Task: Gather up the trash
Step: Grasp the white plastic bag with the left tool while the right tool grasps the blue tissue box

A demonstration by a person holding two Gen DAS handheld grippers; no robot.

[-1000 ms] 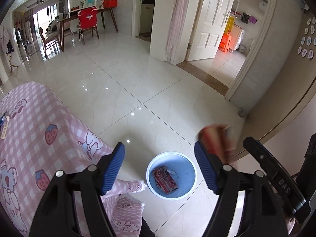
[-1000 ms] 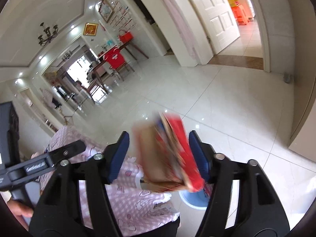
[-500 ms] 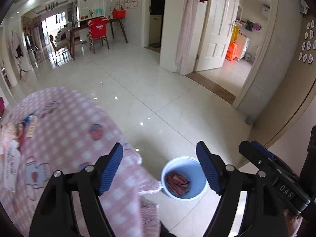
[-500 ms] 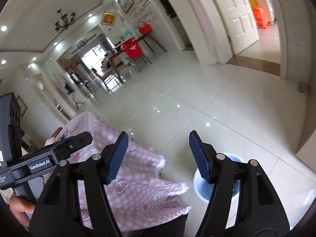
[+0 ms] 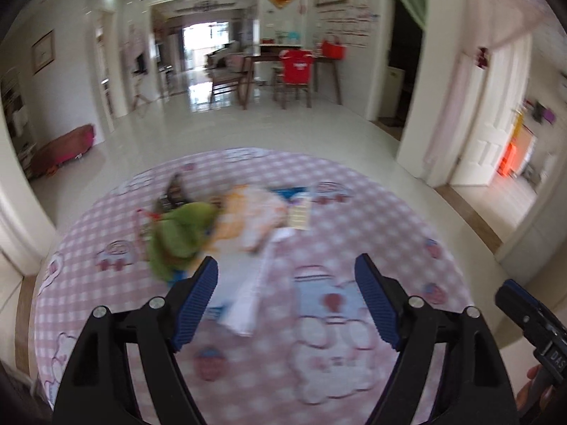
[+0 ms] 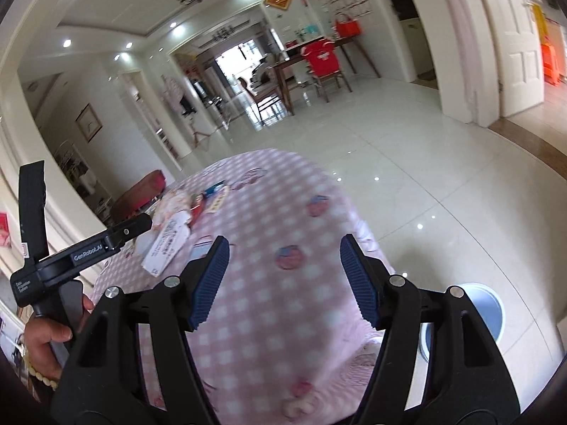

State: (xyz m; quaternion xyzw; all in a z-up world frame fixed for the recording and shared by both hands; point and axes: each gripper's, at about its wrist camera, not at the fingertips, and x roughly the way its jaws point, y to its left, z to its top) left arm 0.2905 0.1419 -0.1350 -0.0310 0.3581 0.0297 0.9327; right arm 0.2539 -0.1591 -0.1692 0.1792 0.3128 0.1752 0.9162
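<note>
Now both grippers, left (image 5: 285, 302) and right (image 6: 283, 279), empty; left jaws opening, right jaws open, over bench (image 5: 372, 212) trash (image 5: 248, 216); bin (image 6: 485, 304) beside for drops.

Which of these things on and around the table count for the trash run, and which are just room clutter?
Job:
green wrapper
orange-white bag
white paper packet
blue bin

Lying about:
pink checked tablecloth
red-covered chair
red basket

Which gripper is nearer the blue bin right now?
Right. The right gripper hangs over the table edge beside the blue bin; the left gripper faces the trash pile, bin unseen.
</note>
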